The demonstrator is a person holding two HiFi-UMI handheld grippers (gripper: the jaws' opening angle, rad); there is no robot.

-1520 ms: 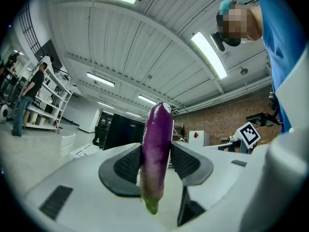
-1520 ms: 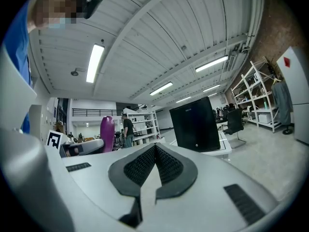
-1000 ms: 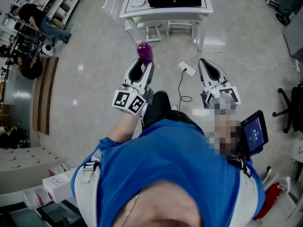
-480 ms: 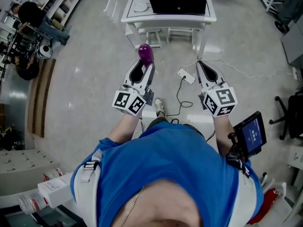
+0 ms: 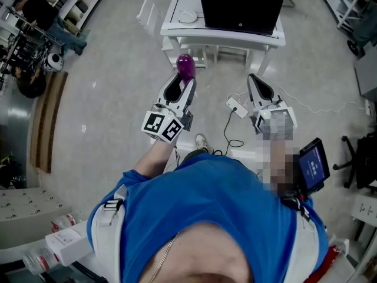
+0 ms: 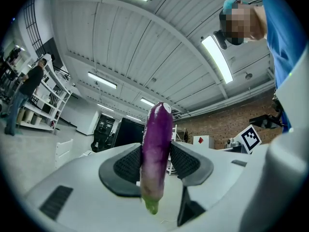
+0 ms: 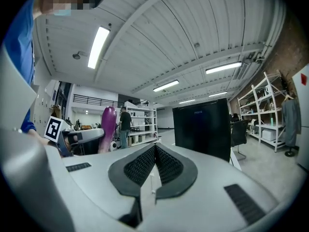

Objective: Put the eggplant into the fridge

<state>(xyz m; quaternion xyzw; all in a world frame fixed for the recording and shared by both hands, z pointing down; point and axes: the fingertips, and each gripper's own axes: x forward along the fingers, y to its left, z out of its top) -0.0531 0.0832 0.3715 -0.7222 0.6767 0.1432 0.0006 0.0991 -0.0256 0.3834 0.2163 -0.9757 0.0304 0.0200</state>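
Both grippers have come forward with the person: the white table (image 5: 224, 37) and the black fridge (image 5: 241, 5) on it now sit larger and further right in the upper frame than a second ago, and the eggplant (image 5: 186, 65) lies just below the table's front edge.

Left gripper (image 5: 184, 80) is clamped on the eggplant. In the left gripper view it stands upright between the pads, green stem end down and rounded purple end well above the jaws. In the head view it juts past the fingertips toward the upper frame.

Right gripper (image 5: 253, 78) is empty, its jaws pressed together.

From the eggplant, the fridge lies up and to the right. Its front looks closed, so the door probably has to come open first. The free right gripper sits below the fridge's right half and seems better placed for that.

Bare floor lies ahead of both grippers. A power strip (image 5: 237, 105) and its cable lie between them, lower down.
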